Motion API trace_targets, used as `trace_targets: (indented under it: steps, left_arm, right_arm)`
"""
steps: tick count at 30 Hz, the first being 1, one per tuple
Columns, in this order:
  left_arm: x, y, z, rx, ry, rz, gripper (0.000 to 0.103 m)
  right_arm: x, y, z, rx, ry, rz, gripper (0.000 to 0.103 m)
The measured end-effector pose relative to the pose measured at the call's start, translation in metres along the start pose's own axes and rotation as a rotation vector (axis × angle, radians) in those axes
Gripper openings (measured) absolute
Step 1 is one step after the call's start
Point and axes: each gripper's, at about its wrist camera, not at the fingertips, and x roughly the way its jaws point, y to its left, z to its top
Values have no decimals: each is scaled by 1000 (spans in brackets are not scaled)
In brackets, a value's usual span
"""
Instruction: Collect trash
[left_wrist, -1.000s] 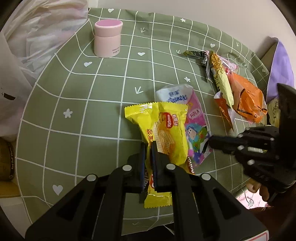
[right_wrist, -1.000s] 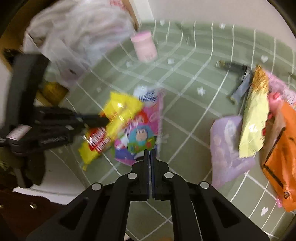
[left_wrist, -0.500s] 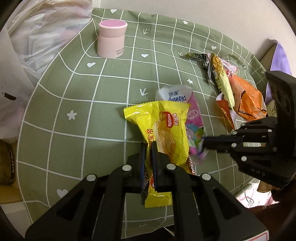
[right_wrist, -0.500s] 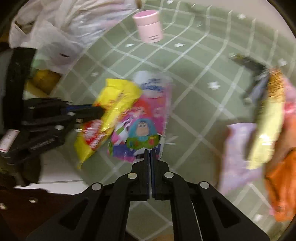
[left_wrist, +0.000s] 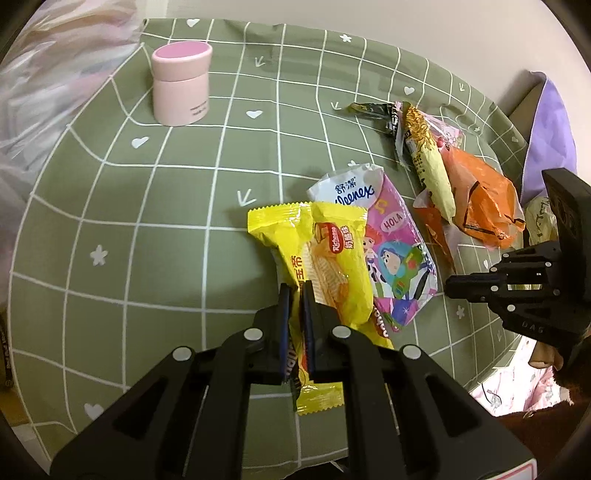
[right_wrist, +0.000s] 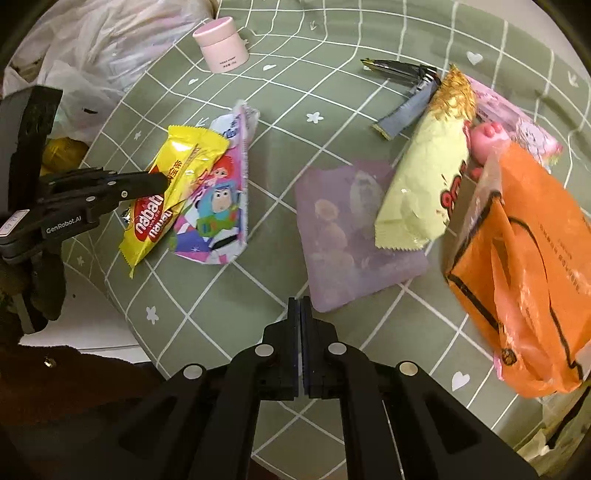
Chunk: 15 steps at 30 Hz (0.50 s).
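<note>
My left gripper (left_wrist: 295, 291) is shut on a yellow wafer wrapper (left_wrist: 325, 254), also seen in the right wrist view (right_wrist: 177, 184), held at the table's near edge. A pink cartoon tissue pack (left_wrist: 391, 254) lies beside and partly under it. My right gripper (right_wrist: 300, 306) is shut and empty above the green cloth, just left of a flat purple pouch (right_wrist: 351, 229). Further right lie a pale yellow snack bag (right_wrist: 424, 177), an orange plastic bag (right_wrist: 524, 258), a pink wrapper (right_wrist: 517, 125) and dark stick wrappers (right_wrist: 399, 70).
A pink jar (left_wrist: 181, 85) stands at the back left of the green checked tablecloth (left_wrist: 147, 229). A white plastic bag (right_wrist: 92, 48) hangs off the table's left side. A purple cushion (left_wrist: 550, 140) is at the far right. The table edge runs close below my left gripper.
My right gripper has swung right, from over the cartoon tissue pack to beside the purple pouch. My left gripper still holds the yellow wrapper and has shifted slightly forward.
</note>
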Motion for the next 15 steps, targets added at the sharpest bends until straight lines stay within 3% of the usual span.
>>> trace_targets:
  steps: [6, 15]
  left_arm:
    - [3, 0, 2, 2, 4, -3, 7]
    - [0, 1, 0, -5, -6, 10, 7]
  right_arm:
    - [8, 9, 19, -66, 33, -28, 4]
    - [17, 7, 47, -16, 24, 60, 4]
